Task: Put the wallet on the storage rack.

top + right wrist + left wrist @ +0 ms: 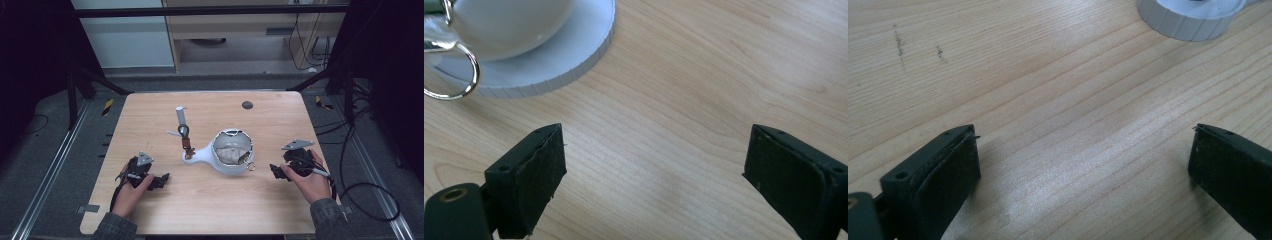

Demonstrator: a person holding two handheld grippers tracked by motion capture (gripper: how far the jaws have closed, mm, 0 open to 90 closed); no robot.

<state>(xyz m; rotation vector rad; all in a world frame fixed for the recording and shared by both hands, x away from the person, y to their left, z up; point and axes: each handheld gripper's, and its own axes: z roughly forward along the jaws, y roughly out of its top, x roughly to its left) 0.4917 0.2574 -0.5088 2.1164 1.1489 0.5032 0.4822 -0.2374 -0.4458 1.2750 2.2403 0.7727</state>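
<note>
Jaws spread on both the left gripper (pixel 161 181) and right gripper (pixel 276 172), low over the tabletop (pixel 210 210), flanking a white pot (pixel 227 159) mid-tabletop.

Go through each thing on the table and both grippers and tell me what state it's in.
White vessel: upright, its top open, a crumpled pale wad inside.
Metal ring: hanging at the vessel's side.
White tube: lying flat, apart from the vessel.
Left gripper: jaws open, empty.
Right gripper: jaws open, empty.

White round pot (pixel 231 154) with ring (pixel 250 167) sits mid-table, upright.
</note>
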